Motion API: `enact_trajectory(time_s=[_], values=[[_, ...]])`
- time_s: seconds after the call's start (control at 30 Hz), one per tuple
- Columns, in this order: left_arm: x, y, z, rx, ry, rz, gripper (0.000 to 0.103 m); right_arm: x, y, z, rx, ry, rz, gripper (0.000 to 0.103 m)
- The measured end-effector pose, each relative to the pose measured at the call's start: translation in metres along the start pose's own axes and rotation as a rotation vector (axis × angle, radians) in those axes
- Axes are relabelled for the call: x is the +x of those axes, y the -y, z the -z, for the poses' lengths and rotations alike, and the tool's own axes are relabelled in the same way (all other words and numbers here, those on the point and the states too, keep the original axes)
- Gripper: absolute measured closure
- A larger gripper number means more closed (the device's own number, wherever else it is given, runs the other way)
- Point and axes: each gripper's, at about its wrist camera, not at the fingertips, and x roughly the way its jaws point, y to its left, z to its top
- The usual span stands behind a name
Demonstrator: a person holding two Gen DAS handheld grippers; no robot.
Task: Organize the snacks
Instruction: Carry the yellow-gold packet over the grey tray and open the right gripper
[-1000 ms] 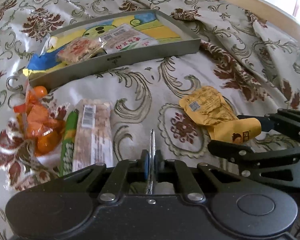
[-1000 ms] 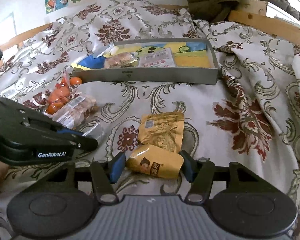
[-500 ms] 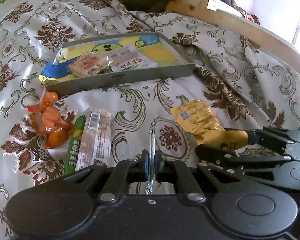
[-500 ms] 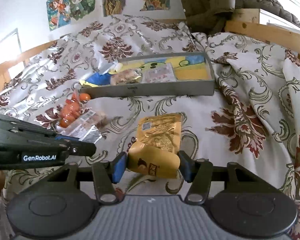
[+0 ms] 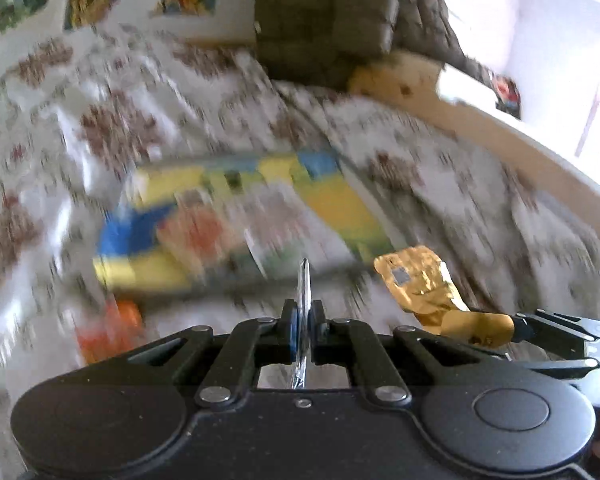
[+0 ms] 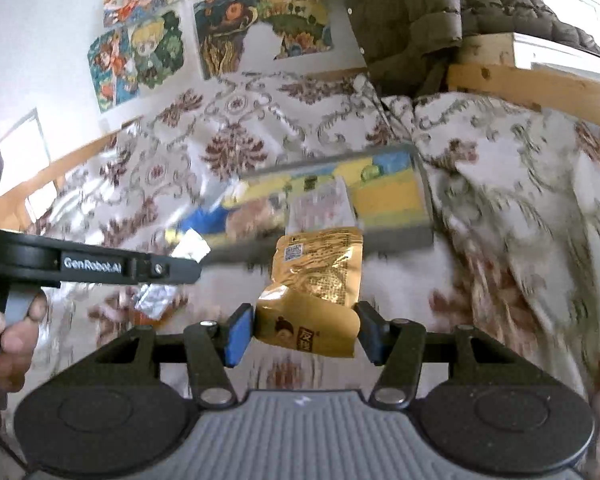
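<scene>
Right hand-held gripper grasps the yellow snack pouch by its lower end; left hand-held gripper pinches a clear wrapper edge-on, which could slip out before reaching the tray

Colours, snack area
Gold packet; grey tray, yellow-and-blue lining; white bedspread, brown floral pattern; blue pads.
</scene>
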Motion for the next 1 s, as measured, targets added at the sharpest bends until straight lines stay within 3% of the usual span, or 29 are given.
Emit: enact_trajectory(time_s=[0.17,0.33,0.5,0.7,1.0], values=[[0.025,-0.036,-0.038,-0.043,0.109,-0.035,0.098,0.061,-0.002,-0.068,-0.036,0.078,-0.031,0.044],[0.073,-0.054,-0.06,-0.058,0.122,-0.031,0.098,0.121,-0.005,-0.098,-0.074,0.085,-0.029,0.044],[0.119,-0.061,-0.054,-0.142,0.117,0.004,0.098,0.164,0.004,-0.097,-0.173,0.005,0.072,0.044],[0.154,-0.064,-0.05,-0.236,0.126,0.074,0.098,0.182,0.032,-0.086,-0.179,-0.056,0.132,0.043],[0.18,-0.052,-0.042,-0.236,0.06,0.07,0.097,0.191,0.045,-0.072,-0.155,-0.101,0.146,0.041]])
